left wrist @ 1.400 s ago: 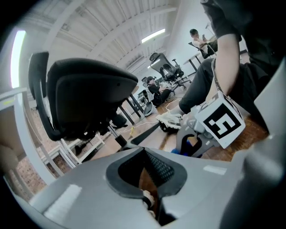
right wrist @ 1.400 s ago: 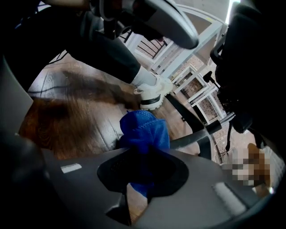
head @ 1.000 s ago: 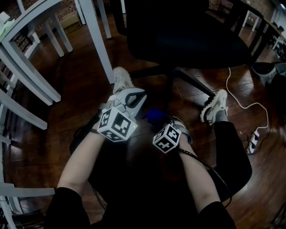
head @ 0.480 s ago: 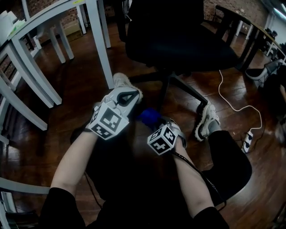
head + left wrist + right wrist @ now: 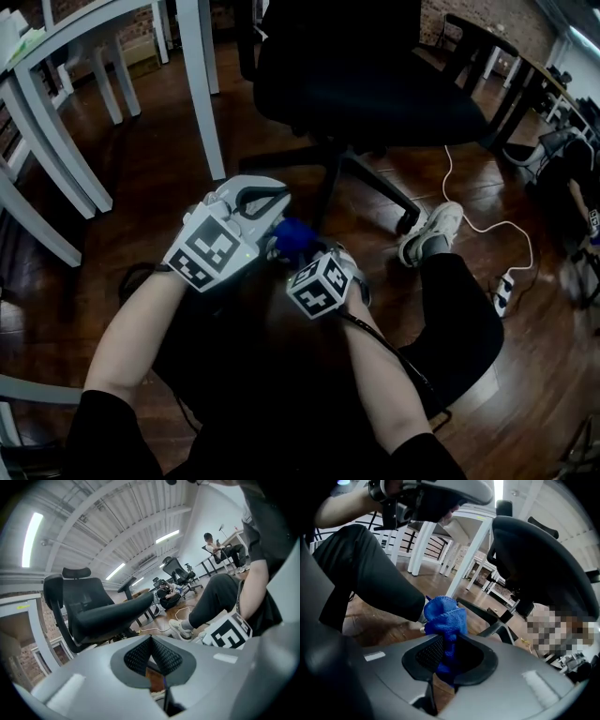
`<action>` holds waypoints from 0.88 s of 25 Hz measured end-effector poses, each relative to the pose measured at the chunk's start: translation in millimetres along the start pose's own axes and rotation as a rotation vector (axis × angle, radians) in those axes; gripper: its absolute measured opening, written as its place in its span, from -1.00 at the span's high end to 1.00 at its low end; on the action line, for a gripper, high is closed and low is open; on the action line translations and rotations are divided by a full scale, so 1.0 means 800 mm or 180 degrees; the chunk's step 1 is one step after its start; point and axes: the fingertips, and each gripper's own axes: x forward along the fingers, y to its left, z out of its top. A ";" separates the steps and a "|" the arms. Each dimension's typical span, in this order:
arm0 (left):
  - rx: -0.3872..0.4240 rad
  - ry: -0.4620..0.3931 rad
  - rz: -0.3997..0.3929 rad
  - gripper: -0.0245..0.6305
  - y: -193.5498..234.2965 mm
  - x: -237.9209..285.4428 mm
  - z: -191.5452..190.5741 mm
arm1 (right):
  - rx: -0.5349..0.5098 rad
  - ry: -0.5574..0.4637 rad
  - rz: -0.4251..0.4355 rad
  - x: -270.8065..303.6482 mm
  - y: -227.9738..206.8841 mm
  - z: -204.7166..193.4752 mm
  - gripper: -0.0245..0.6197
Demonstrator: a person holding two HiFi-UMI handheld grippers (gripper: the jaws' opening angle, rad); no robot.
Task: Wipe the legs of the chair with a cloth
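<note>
**Right gripper.** The right gripper (image 5: 449,657) is clenched on a blue cloth (image 5: 444,620). The cloth passes between the two ribbed pads, which press it from both sides. A bunched, crumpled lump of cloth stands above the jaw tips. In the head view this gripper (image 5: 302,253) points away from the person and downward, with the cloth (image 5: 292,238) at its front end.

**Left gripper.** The left gripper (image 5: 150,643) is closed with nothing between the jaws. The pads meet at their tips. In the head view it (image 5: 272,201) sits just beside the right gripper, with the cloth between the two.

**Cloth.** The cloth is bright blue with a soft, fleecy surface. It is folded on itself, not spread flat. It is held above the wooden floor (image 5: 150,169), near the centre post of the black chair (image 5: 375,84). One chair leg (image 5: 480,613) runs across behind it in the right gripper view. No view shows whether the cloth touches the leg.

**Surroundings.** A white table leg (image 5: 199,80) stands left of the chair. A white cable (image 5: 511,225) lies on the floor to its right.
</note>
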 end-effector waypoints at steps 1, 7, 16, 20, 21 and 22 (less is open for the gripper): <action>-0.0005 0.0028 0.0004 0.92 -0.004 0.004 -0.009 | 0.0011 -0.0002 0.0013 -0.003 0.003 -0.002 0.66; -0.0169 0.0096 0.0021 0.92 -0.011 -0.006 -0.032 | 0.0117 -0.0172 0.0133 -0.018 0.012 -0.005 0.66; -0.0251 -0.0234 0.0145 0.92 -0.012 -0.060 0.022 | 0.0039 -0.0499 0.0168 -0.057 0.045 0.051 0.66; -0.0402 -0.0377 0.0287 0.92 -0.002 -0.076 0.025 | 0.0119 -0.0509 0.0209 -0.055 0.055 0.064 0.66; -0.0464 -0.0384 0.0309 0.92 0.001 -0.077 0.020 | 0.0140 -0.0487 0.0199 -0.054 0.055 0.066 0.66; -0.0504 -0.0361 0.0339 0.92 0.003 -0.076 0.012 | 0.0140 -0.0461 0.0184 -0.052 0.055 0.066 0.66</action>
